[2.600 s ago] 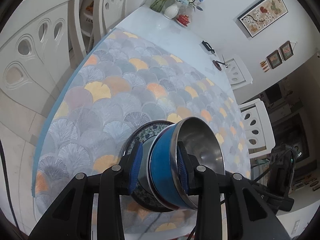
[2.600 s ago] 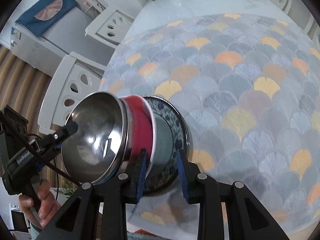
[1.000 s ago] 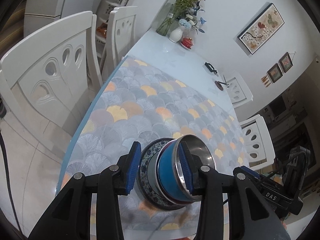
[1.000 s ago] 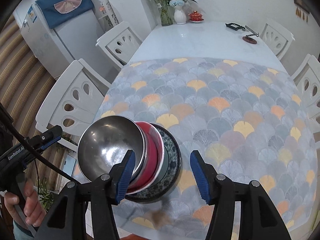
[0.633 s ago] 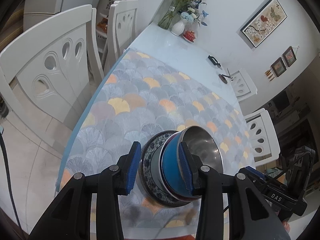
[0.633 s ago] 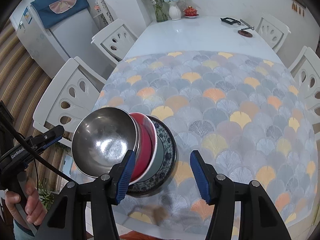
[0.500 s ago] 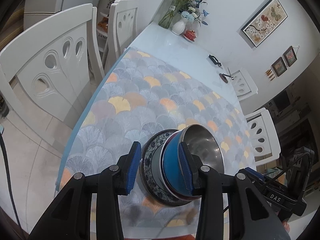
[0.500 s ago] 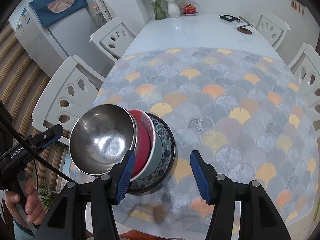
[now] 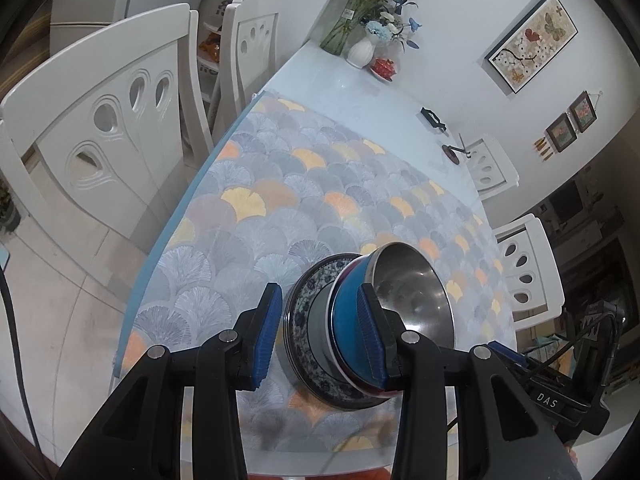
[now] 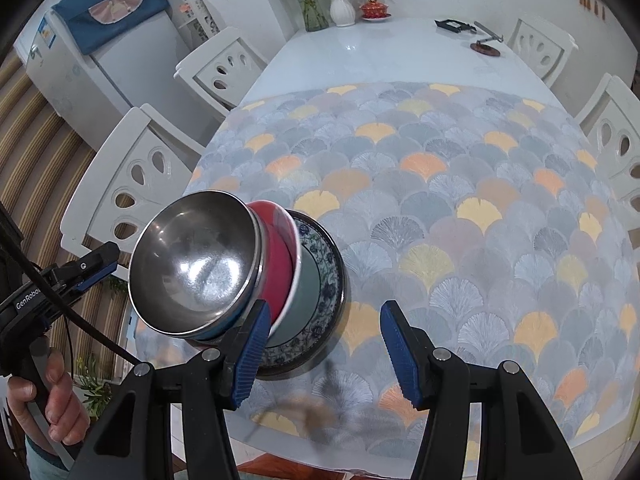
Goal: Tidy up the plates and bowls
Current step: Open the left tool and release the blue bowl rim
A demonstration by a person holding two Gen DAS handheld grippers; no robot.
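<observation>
Stack at the near edge of the table: steel bowl (image 10: 196, 264) with blue outer wall on top, nested in a red bowl (image 10: 280, 248), on a grey-green dish, on a blue-patterned plate (image 10: 326, 276). Left gripper (image 9: 320, 332) hangs over the stack's left side; its jaws straddle plate and bowl wall, but contact cannot be told. Right gripper (image 10: 322, 344) stands open, left pad just beside the stack, nothing between the pads. Fan-patterned mat (image 10: 460, 208) covers the near table. Far end: white vase (image 10: 342, 10) with flowers, red lidded cup (image 10: 374, 10). White chairs (image 10: 132, 184) surround; a fridge (image 10: 92, 56) beyond.
</observation>
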